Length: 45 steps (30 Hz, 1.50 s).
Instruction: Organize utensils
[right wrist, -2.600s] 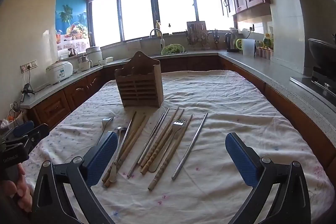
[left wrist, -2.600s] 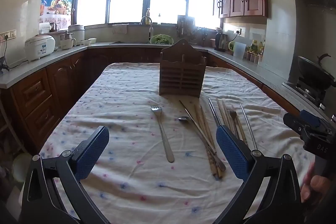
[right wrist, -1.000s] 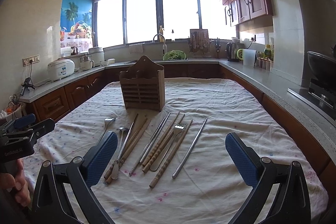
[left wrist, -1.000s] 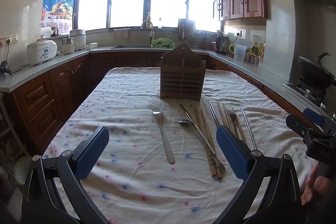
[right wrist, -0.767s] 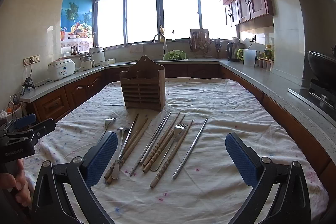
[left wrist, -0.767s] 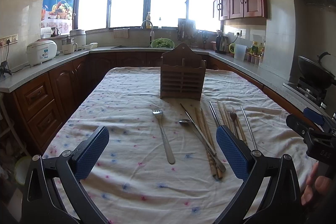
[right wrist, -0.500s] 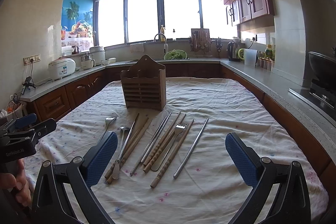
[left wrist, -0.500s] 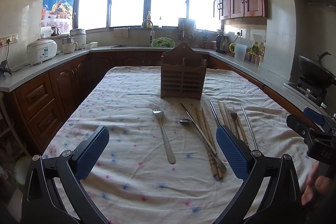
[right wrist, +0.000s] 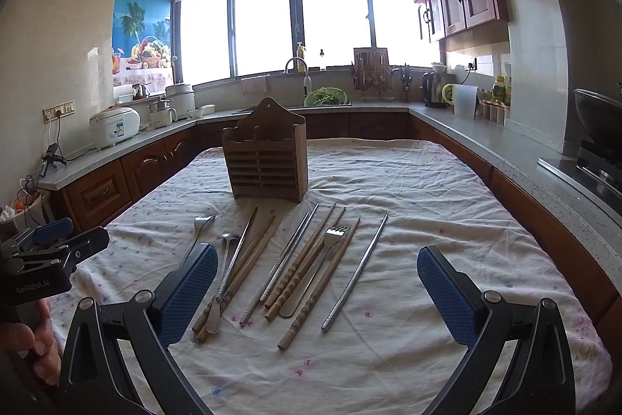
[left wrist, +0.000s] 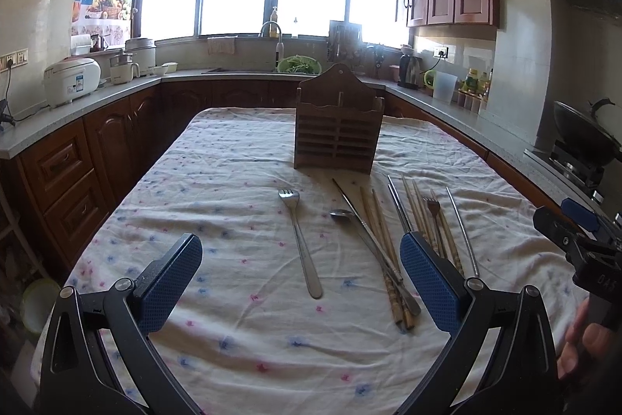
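Observation:
A brown wooden utensil holder stands upright mid-table on the flowered cloth. In front of it lie a metal fork, a spoon, several wooden chopsticks, metal chopsticks and a second fork. My left gripper is open and empty, held above the near table edge, with the lone fork between its fingers. My right gripper is open and empty, with the chopstick row between its fingers.
The clothed table is ringed by counters with wooden cabinets. A rice cooker stands on the left counter, a sink and greens at the back, a kettle and wok on the right.
Both grippers have stayed open and nearly still. Both views have shifted only slightly; the utensils and holder have not moved.

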Each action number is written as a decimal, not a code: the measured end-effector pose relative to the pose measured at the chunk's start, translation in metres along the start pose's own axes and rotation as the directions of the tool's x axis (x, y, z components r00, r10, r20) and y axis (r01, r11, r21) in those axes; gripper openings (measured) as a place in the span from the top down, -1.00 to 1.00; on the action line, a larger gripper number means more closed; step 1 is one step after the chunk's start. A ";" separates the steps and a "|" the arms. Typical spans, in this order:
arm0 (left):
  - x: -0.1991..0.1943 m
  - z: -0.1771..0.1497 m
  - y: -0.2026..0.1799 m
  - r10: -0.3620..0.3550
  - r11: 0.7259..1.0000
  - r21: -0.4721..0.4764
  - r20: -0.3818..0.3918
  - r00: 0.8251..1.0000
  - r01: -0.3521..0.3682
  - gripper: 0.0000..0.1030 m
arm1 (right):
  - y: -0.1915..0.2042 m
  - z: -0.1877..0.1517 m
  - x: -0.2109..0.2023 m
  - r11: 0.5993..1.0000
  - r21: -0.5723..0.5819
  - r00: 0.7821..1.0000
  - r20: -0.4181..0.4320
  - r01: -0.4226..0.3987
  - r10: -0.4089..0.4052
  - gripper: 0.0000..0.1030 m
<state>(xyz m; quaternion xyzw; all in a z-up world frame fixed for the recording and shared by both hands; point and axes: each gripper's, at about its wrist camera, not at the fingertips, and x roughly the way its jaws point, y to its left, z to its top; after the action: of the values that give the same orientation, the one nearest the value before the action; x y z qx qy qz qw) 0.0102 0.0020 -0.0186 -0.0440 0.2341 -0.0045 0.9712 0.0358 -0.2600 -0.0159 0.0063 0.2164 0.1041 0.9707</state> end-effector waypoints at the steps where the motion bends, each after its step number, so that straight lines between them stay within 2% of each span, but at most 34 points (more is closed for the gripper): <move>1: 0.003 0.001 0.003 -0.013 1.000 -0.014 -0.014 1.000 0.013 -1.00 | -0.001 0.001 0.002 1.000 0.002 1.000 -0.005 -0.002 0.002 -1.00; 8: 0.036 0.014 0.012 -0.078 0.994 -0.086 -0.113 0.991 0.068 -1.00 | -0.014 0.010 0.018 0.999 0.034 0.999 -0.052 -0.013 0.015 -0.99; 14: 0.073 0.032 0.006 -0.143 0.986 -0.114 -0.192 0.971 0.122 -0.97 | -0.029 0.018 0.043 0.997 0.077 0.992 -0.118 -0.026 0.035 -0.98; 19: 0.102 0.045 0.000 -0.160 0.985 -0.105 -0.240 0.957 0.139 -0.84 | -0.050 0.024 0.071 0.986 0.163 0.978 -0.197 -0.028 0.060 -0.74; 20: 0.108 0.047 -0.002 -0.160 0.985 -0.100 -0.251 0.955 0.138 -0.81 | -0.053 0.025 0.076 0.984 0.177 0.976 -0.210 -0.023 0.060 -0.64; 21: 0.114 0.049 -0.002 -0.162 0.985 -0.099 -0.262 0.951 0.140 -0.77 | -0.057 0.027 0.082 0.983 0.184 0.974 -0.221 -0.014 0.055 -0.53; 25: 0.135 0.058 -0.003 -0.169 0.984 -0.106 -0.294 0.941 0.144 -0.67 | -0.069 0.032 0.103 0.979 0.204 0.967 -0.252 0.020 0.033 -0.35; 27: 0.147 0.063 -0.006 -0.164 0.985 -0.098 -0.308 0.937 0.140 -0.48 | -0.075 0.034 0.114 0.976 0.215 0.963 -0.267 0.035 0.024 -0.19; 31: 0.177 0.069 -0.011 -0.167 0.985 -0.093 -0.353 0.921 0.143 -0.34 | -0.085 0.036 0.139 0.972 0.227 0.949 -0.315 0.063 0.012 -0.06; 32: 0.184 0.071 -0.013 -0.169 0.985 -0.094 -0.361 0.917 0.145 -0.30 | -0.087 0.037 0.146 0.971 0.228 0.945 -0.327 0.067 0.012 0.02; 34: 0.199 0.072 -0.017 -0.174 0.984 -0.091 -0.382 0.907 0.151 -0.24 | -0.090 0.037 0.159 0.969 0.238 0.937 -0.349 0.067 0.021 0.08; 41: 0.244 0.070 -0.033 -0.177 0.984 -0.076 -0.469 0.865 0.160 0.23 | -0.097 0.033 0.199 0.966 0.241 0.905 -0.425 0.090 0.022 0.37; 45: 0.265 0.064 -0.041 -0.159 0.986 -0.049 -0.520 0.839 0.157 0.38 | -0.102 0.028 0.218 0.964 0.241 0.887 -0.462 0.112 0.012 0.50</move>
<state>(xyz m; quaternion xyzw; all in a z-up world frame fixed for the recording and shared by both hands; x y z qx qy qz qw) 0.2757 -0.0415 -0.0786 -0.0623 0.4844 -0.0958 0.8673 0.2605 -0.3146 -0.0877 0.1035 0.4519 0.0479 0.8848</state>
